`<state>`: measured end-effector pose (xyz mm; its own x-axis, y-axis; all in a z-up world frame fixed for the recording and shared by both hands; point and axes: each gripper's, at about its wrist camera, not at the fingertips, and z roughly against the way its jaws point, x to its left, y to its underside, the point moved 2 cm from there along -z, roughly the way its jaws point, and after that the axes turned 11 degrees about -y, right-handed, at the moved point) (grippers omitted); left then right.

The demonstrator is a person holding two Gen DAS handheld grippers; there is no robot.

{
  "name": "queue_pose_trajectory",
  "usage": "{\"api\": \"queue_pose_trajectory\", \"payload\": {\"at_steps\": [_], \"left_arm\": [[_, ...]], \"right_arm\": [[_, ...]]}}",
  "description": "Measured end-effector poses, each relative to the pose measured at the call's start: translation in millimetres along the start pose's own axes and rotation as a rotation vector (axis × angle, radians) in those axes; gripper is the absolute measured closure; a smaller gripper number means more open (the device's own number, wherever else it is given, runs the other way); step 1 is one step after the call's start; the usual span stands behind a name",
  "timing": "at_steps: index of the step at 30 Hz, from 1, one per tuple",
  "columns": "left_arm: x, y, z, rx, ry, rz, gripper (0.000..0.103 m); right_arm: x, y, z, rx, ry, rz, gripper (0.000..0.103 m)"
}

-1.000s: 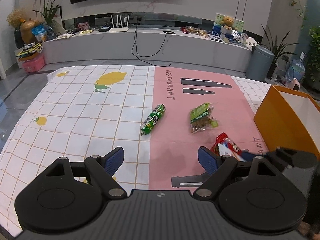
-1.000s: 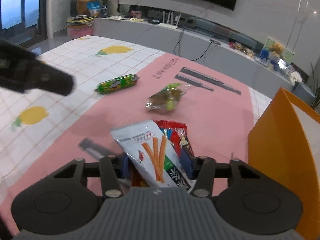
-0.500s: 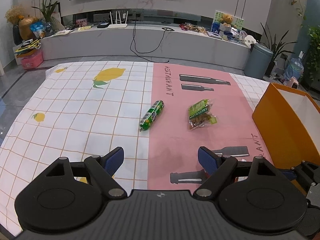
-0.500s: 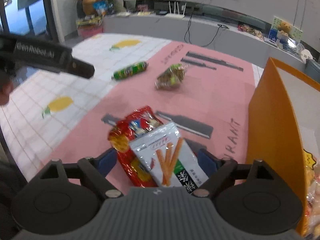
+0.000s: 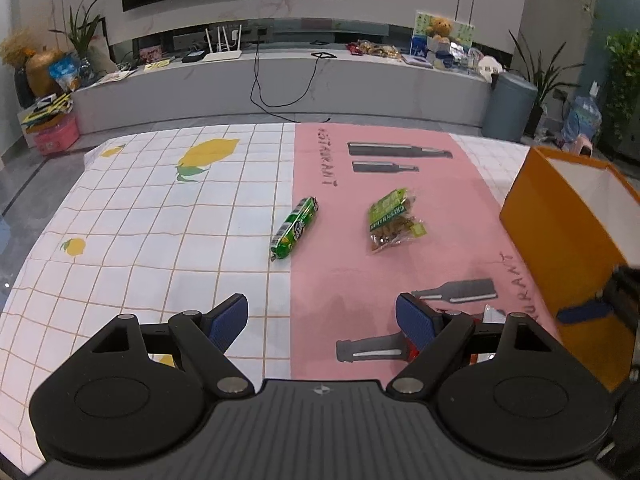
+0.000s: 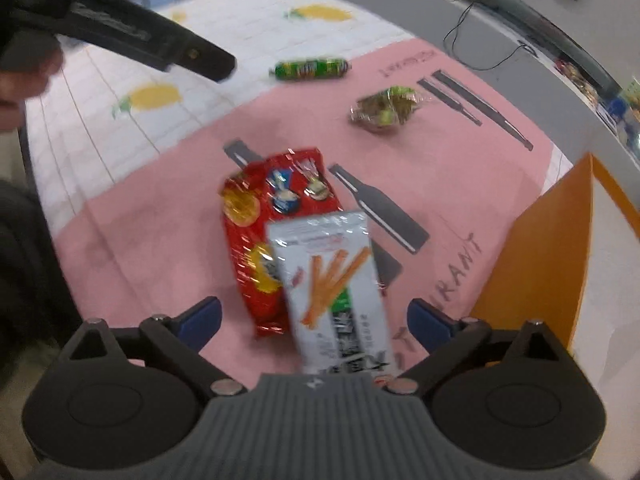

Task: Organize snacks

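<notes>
My right gripper [image 6: 314, 316] hangs over the pink cloth beside the orange box [image 6: 532, 264], and its jaws are opening. A white packet of orange sticks [image 6: 336, 284] lies between the blue pads without touching either. It rests across a red snack packet [image 6: 260, 232]. Farther off lie a green roll [image 6: 311, 68] and a clear bag with a green label [image 6: 384, 110]. My left gripper [image 5: 320, 314] hovers open and empty near the table's front edge. The green roll [image 5: 295, 227] and the green-label bag [image 5: 392, 222] lie ahead of it.
The orange box [image 5: 568, 232] stands open at the table's right edge, white inside. A lemon-print checked cloth [image 5: 160, 216] covers the left half of the table. The left gripper's black body [image 6: 120, 32] reaches across the upper left of the right wrist view.
My right gripper has opened wide and let go of the white packet, which now lies over the red one. It has also tipped further down. The left gripper has stayed put.
</notes>
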<state>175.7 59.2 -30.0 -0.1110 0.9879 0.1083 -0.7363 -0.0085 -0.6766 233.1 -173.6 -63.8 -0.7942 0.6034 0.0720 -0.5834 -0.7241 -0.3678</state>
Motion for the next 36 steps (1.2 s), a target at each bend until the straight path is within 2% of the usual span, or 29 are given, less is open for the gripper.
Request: {"api": "queue_pose_trajectory", "payload": {"at_steps": [3, 8, 10, 13, 14, 15, 17, 22, 27, 33, 36], "left_arm": [[-3.8, 1.5, -4.9, 0.017, -0.010, -0.019, 0.005], [-8.5, 1.4, -6.1, 0.019, -0.008, -0.035, 0.005], [-9.8, 1.9, -5.9, 0.022, -0.005, -0.035, 0.005], [-11.0, 3.9, -6.0, 0.026, -0.005, -0.040, 0.005], [-10.8, 4.8, -5.7, 0.026, -0.005, -0.042, 0.005], [-10.2, 5.5, -5.3, 0.026, -0.005, -0.042, 0.005], [-9.3, 5.2, -4.5, 0.027, 0.001, -0.039, 0.005], [-11.4, 7.5, 0.9, 0.026, 0.035, -0.037, 0.005], [-13.7, 12.2, 10.3, 0.014, 0.058, -0.043, 0.005], [-21.8, 18.2, 18.1, 0.016, 0.113, -0.065, 0.005], [-28.6, 20.7, 14.5, 0.043, 0.164, -0.081, 0.005]], "right_arm": [[-2.0, -6.8, -4.6, 0.079, -0.051, 0.058, 0.006], [-1.5, -16.0, -28.6, 0.281, 0.047, 0.138, 0.006], [-3.4, -19.7, -38.7, 0.332, 0.049, 0.138, 0.009], [-7.9, -27.1, -42.5, 0.348, 0.003, 0.127, 0.017], [-11.0, -29.1, -42.0, 0.349, -0.017, 0.104, 0.024], [-13.7, -30.3, -40.6, 0.347, -0.044, 0.083, 0.036], [-18.2, -31.3, -35.9, 0.330, -0.062, 0.048, 0.051], [-22.0, -20.6, -26.5, 0.262, 0.000, -0.014, 0.055], [-15.5, -4.4, -3.6, 0.144, 0.061, -0.084, 0.055], [-12.2, 17.6, 37.2, -0.074, 0.124, -0.218, 0.055], [-9.1, 25.1, 51.8, -0.200, 0.088, -0.311, 0.055]]}}
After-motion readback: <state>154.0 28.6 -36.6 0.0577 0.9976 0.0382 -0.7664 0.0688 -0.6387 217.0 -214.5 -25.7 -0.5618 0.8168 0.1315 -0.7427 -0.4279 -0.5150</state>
